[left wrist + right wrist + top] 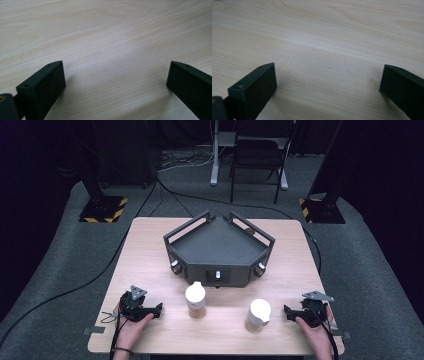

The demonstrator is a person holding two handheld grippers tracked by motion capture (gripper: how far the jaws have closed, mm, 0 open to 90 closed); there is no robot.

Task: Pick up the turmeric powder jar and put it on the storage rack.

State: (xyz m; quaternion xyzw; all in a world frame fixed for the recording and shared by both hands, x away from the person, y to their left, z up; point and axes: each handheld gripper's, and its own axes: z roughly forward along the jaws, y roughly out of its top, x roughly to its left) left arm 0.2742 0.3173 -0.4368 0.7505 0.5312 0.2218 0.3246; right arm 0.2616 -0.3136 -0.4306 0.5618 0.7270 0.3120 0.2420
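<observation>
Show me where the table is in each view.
High view: table at centre, under the tray.
Left gripper view: its wood lies behind and between the open left tongs.
Right gripper view: the same, with the open right tongs.
Shared landmark: the pale wood grain.

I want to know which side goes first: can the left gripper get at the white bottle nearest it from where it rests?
Probably yes. The left gripper rests open on the table, and bare wood lies between it and the left bottle; the grey tray sits farther back.
</observation>
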